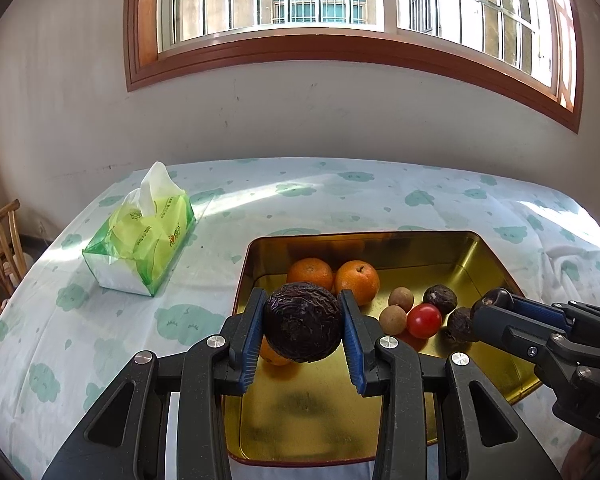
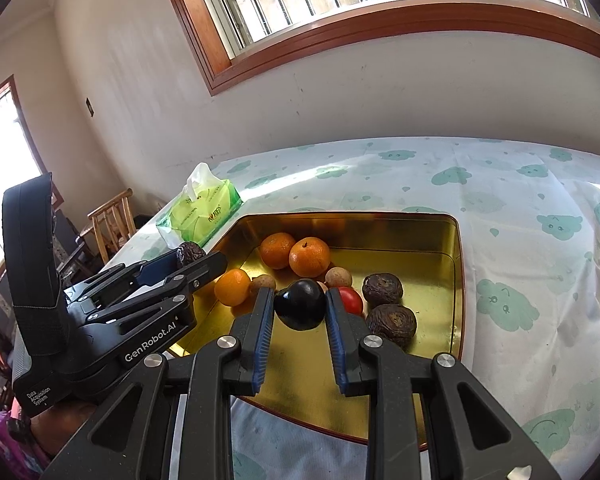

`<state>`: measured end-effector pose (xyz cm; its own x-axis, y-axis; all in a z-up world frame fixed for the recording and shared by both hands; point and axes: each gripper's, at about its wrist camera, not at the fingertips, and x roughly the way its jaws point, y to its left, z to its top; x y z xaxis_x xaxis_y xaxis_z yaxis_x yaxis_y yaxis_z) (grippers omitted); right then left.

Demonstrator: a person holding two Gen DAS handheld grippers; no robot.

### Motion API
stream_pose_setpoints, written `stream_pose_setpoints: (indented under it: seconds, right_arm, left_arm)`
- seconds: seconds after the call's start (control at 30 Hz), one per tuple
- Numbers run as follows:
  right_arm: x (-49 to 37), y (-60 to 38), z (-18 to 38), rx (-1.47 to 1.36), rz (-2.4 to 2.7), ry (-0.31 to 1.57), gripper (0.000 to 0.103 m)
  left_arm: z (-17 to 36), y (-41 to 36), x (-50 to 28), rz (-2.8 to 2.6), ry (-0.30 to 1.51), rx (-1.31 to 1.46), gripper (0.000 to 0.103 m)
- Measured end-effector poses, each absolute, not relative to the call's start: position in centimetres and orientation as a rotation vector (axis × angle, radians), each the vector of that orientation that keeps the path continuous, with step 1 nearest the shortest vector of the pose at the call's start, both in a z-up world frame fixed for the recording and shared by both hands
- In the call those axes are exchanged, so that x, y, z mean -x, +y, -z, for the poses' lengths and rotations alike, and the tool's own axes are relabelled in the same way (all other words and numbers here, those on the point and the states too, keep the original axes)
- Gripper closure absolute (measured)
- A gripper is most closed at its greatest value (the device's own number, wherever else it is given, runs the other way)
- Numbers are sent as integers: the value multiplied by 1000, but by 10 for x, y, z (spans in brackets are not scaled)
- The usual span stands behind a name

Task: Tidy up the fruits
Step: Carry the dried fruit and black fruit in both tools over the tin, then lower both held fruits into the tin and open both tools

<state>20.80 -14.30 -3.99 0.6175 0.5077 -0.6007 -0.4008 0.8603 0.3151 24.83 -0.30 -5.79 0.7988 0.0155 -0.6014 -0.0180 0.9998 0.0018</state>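
Observation:
My left gripper [image 1: 302, 297] is shut on a wrinkled dark purple passion fruit [image 1: 302, 324], held above the near left part of a gold metal tray [image 1: 400, 250]. My right gripper [image 2: 299, 294] is shut on a smooth dark plum [image 2: 300, 306] over the same tray [image 2: 400, 234]. In the tray lie three oranges [image 2: 309, 257], two longans [image 2: 339, 277], a red tomato [image 1: 424, 320] and two more wrinkled passion fruits [image 2: 392, 320]. The right wrist view shows the left gripper [image 2: 204, 259] at the tray's left edge.
A green tissue pack [image 1: 140, 248] lies left of the tray on the cloud-print tablecloth [image 1: 80, 320]. A wooden chair [image 2: 112, 224] stands past the table's left end. The wall and a window are behind the table.

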Motion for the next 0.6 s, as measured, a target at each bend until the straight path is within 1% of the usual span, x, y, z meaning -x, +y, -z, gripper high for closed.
stream_pose_setpoints:
  seconds: [0.6]
  right_arm:
    - [-218, -137, 46, -153, -525, 745, 79]
  left_arm:
    - [63, -1, -259, -21, 648, 6, 66]
